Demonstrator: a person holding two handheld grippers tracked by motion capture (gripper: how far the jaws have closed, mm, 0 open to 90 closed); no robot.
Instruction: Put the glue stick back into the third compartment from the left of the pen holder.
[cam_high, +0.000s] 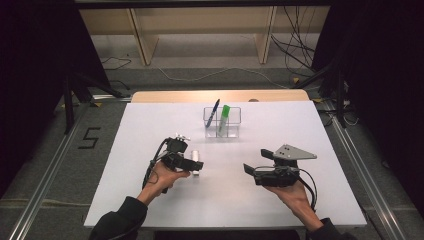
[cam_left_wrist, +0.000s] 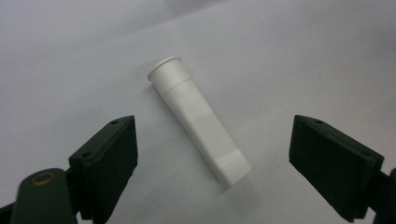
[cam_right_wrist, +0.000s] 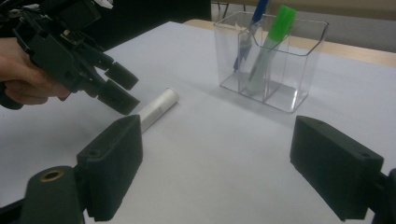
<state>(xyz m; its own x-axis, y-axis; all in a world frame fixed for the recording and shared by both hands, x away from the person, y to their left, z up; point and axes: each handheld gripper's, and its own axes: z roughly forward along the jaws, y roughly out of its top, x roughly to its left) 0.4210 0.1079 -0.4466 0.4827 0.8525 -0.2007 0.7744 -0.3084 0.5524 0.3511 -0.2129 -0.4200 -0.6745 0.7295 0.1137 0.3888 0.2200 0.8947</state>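
Observation:
A white tube-shaped marker (cam_left_wrist: 198, 121) lies flat on the white table (cam_high: 150, 200), flared end pointing away in the left gripper view. My left gripper (cam_left_wrist: 213, 135) hovers over it, open, one jaw on each side and not touching it. From the high view the left gripper (cam_high: 195, 167) sits at the white marker (cam_high: 196, 156), left of centre. My right gripper (cam_high: 257, 161) is held right of centre, open and holding nothing. The right gripper view looks across its open jaws (cam_right_wrist: 217, 140) at the left gripper (cam_right_wrist: 116, 88) and the white marker (cam_right_wrist: 159, 108).
A clear plastic organizer (cam_high: 235, 111) with compartments stands at the table's far middle, holding a blue pen (cam_high: 214, 112) and a green-capped marker (cam_high: 224, 119). The same organizer (cam_right_wrist: 299, 70) appears ahead of the right gripper. Cables lie on the floor beyond the table.

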